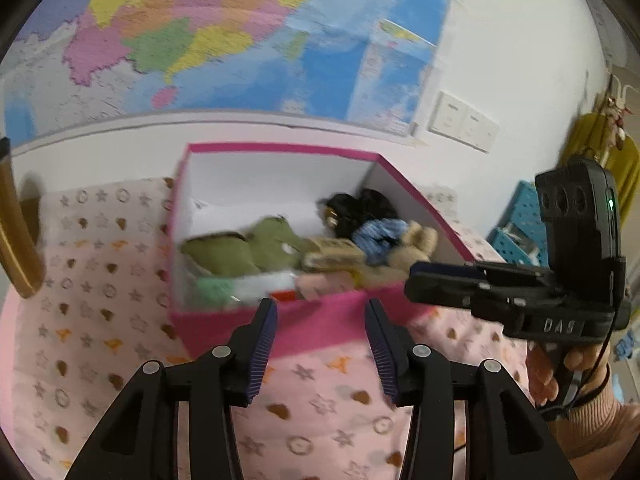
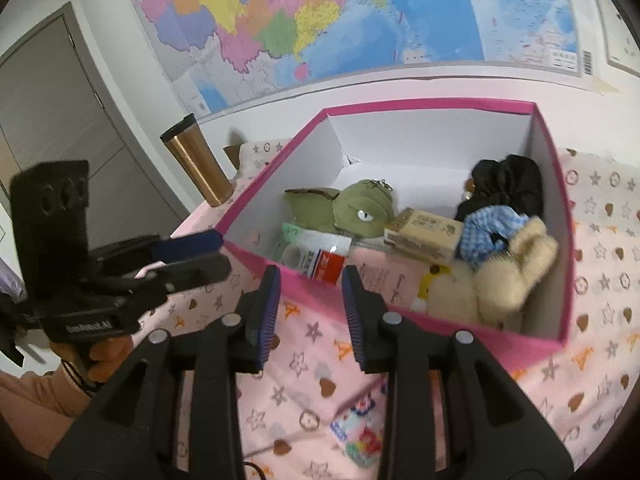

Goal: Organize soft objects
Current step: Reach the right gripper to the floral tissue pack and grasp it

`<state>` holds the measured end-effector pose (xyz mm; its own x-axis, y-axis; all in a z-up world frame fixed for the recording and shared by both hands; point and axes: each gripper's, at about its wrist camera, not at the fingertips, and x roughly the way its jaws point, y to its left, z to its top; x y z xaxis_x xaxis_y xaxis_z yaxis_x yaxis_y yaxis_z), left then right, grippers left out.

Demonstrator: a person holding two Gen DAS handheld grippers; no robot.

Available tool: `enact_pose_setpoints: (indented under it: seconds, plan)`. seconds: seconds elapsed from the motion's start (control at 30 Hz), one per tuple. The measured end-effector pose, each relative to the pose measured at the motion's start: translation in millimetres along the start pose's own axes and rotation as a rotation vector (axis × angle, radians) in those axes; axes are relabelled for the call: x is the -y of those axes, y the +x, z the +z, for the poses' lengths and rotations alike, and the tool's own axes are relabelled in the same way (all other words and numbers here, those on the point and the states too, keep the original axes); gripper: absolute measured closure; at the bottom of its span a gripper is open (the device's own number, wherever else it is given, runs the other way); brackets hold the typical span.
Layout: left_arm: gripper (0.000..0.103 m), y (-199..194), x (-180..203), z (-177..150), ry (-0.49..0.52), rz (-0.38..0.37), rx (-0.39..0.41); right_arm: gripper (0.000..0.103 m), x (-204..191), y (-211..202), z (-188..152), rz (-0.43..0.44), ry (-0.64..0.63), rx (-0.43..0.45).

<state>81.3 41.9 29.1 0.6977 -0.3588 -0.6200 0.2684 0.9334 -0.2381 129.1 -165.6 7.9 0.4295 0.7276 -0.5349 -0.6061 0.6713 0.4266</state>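
Note:
A pink box (image 1: 328,322) (image 2: 440,324) with white inner walls stands on a pink patterned cloth. In it lie a green plush (image 1: 256,250) (image 2: 356,210), a black scrunchie (image 1: 360,206) (image 2: 508,184), a blue checked scrunchie (image 1: 378,236) (image 2: 490,232), a beige plush (image 1: 416,244) (image 2: 504,276), a tan carton (image 2: 424,234) and a tissue pack (image 2: 320,258). My left gripper (image 1: 320,316) is open and empty just before the box's near wall. My right gripper (image 2: 310,284) is open and empty at the near rim. Each gripper shows in the other's view, the right one (image 1: 448,280) and the left one (image 2: 200,256).
A gold tumbler (image 2: 200,164) (image 1: 16,236) stands left of the box. A wall map (image 2: 320,16) hangs behind. Blue baskets (image 1: 520,220) sit far right. A colourful small item (image 2: 360,432) lies on the cloth (image 2: 600,272) near me.

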Motion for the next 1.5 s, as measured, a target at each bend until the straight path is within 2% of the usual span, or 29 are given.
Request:
enact_pose_setpoints:
  seconds: [0.3, 0.5, 0.67, 0.97, 1.17, 1.5]
  plan:
    - [0.057, 20, 34, -32, 0.013, -0.113, -0.093, 0.068, 22, -21, -32, -0.071, 0.045, -0.023]
    - [0.057, 37, 51, -54, -0.005, -0.182, -0.170, 0.068, 50, -18, -55, -0.122, 0.116, -0.066]
    - [0.057, 48, 63, -72, -0.020, -0.244, -0.236, 0.065, 70, -7, -67, -0.129, 0.169, -0.111]
    - [0.059, 74, 76, -86, -0.051, -0.308, -0.338, 0.065, 84, 6, -73, -0.088, 0.208, -0.136]
    - [0.059, 81, 65, -86, -0.110, -0.308, -0.345, 0.065, 77, 7, -80, -0.037, 0.198, -0.166]
    - [0.059, 77, 37, -81, -0.176, -0.281, -0.313, 0.065, 64, -7, -102, 0.082, 0.260, -0.180]
